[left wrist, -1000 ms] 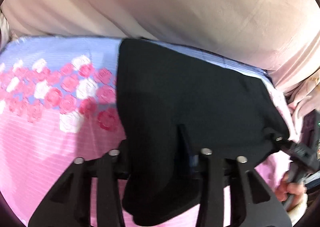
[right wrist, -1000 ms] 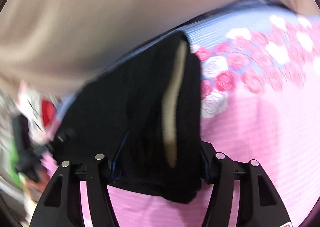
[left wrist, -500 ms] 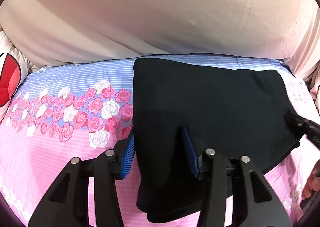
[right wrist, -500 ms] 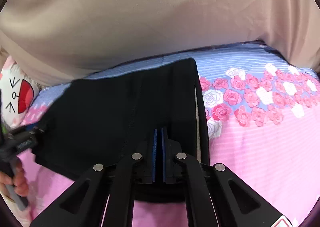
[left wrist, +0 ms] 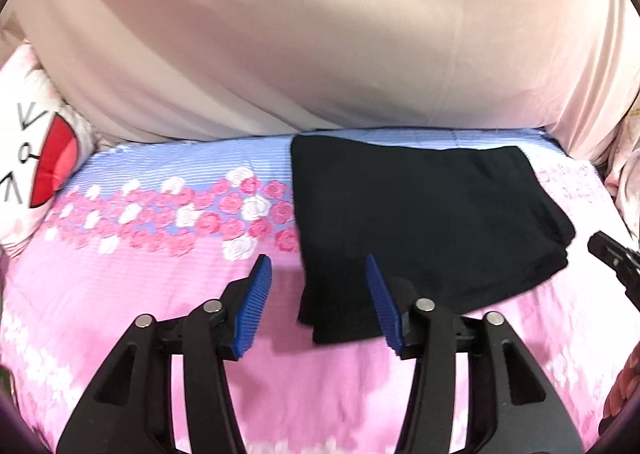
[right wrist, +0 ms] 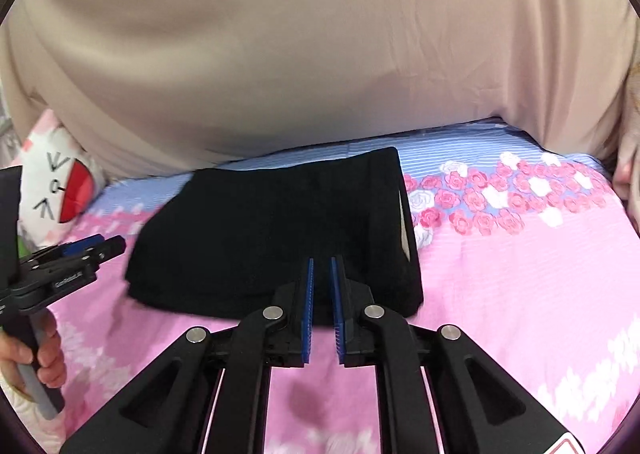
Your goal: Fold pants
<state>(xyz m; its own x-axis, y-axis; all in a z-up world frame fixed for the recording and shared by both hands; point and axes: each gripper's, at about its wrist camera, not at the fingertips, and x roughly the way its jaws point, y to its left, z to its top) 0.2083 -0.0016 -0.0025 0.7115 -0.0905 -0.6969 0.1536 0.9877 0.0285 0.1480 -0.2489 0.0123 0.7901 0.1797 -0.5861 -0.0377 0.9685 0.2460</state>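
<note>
My left tool point(left wrist: 318, 286) stood wide, its blue pads well apart at the lower middle of the left wrist view and gripping nothing. The near left corner of the black pants point(left wrist: 420, 230) showed between the pads, though I could not tell whether either pad touched the cloth. The pants lay folded into a compact, roughly square stack on the bed point(left wrist: 120, 294), across the middle and right of that frame, over the pink sheet and its blue striped band with roses. My right tool point(right wrist: 322, 294) was narrow, with only a slim gap between its pads and no cloth in it, sitting low in the middle of the right wrist view just at the near edge of the pants point(right wrist: 280, 230). A pale strip showed along the right edge of the stack there. A beige cover point(right wrist: 320, 54) filled the upper half of both views, and a white cartoon pillow point(left wrist: 28, 158) sat at the left edge.
</note>
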